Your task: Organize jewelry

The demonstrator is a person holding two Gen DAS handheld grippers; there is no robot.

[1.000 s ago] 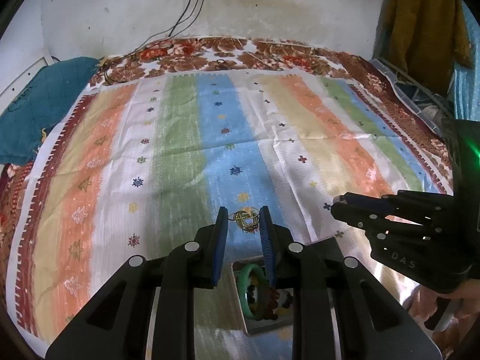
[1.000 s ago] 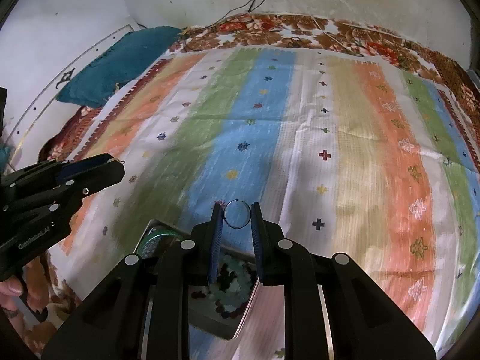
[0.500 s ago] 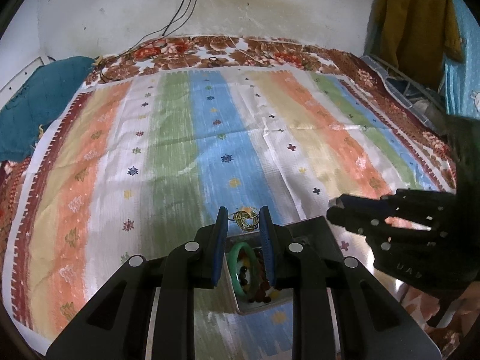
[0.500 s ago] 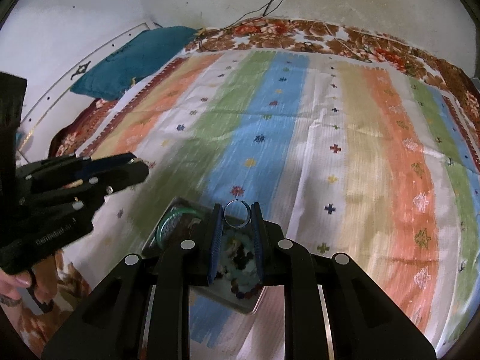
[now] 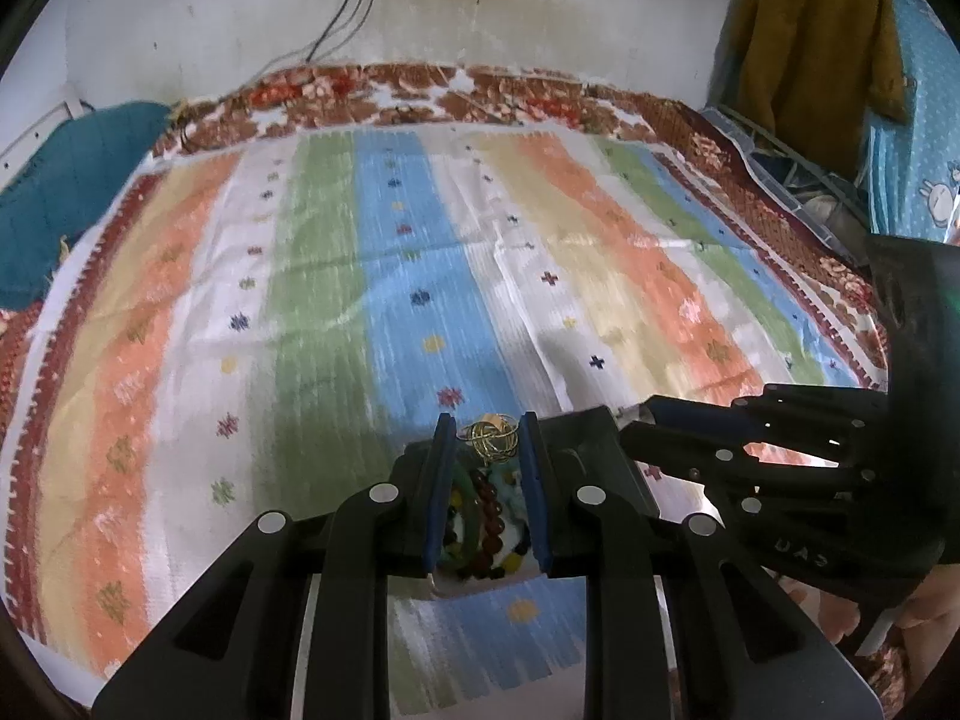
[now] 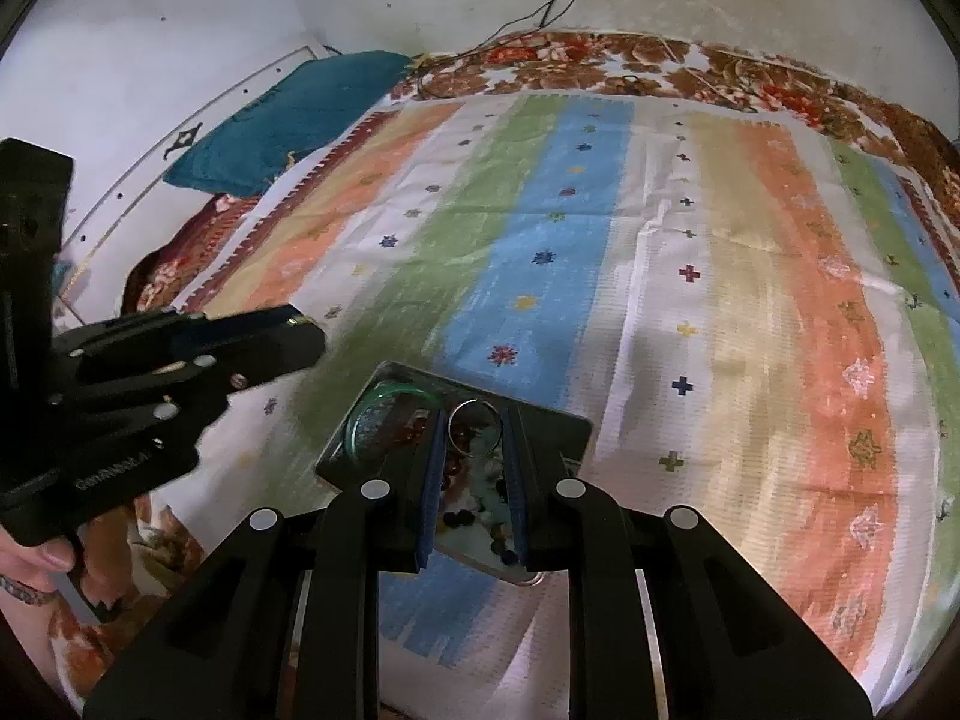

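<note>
The left gripper [image 5: 485,433] is seen at the lower centre of its own view, its blue pads closed on a small gold wire ornament [image 5: 493,435] that is pinched near the fingertips. The right gripper [image 6: 473,423] is likewise closed, on a thin silver ring [image 6: 474,420] held upright between its pads at the lower centre of its view. Directly below both loads a shallow metal tray [image 6: 558,429] is found, lying on the bed and filled with jewelry: a green bangle [image 6: 384,399] at its left end and a heap of dark red and mixed beads [image 5: 487,516] beneath the fingers. Much of the tray is hidden by the black gripper bodies.

On the side of the left gripper, at the left edge of the right wrist view, pale lettering is printed; it reads roughly "GenRobot.AI" but is blurred. On the right gripper, at the right of the left wrist view, only "UAS"-like characters, inverted, can be made out.

The tray is carried by a striped bedcover [image 6: 750,276] in orange, green, blue and white. A teal pillow [image 6: 282,114] is seen at the upper left, cables [image 5: 354,0] hang on the wall, and a mustard garment [image 5: 816,36] hangs at the upper right.
</note>
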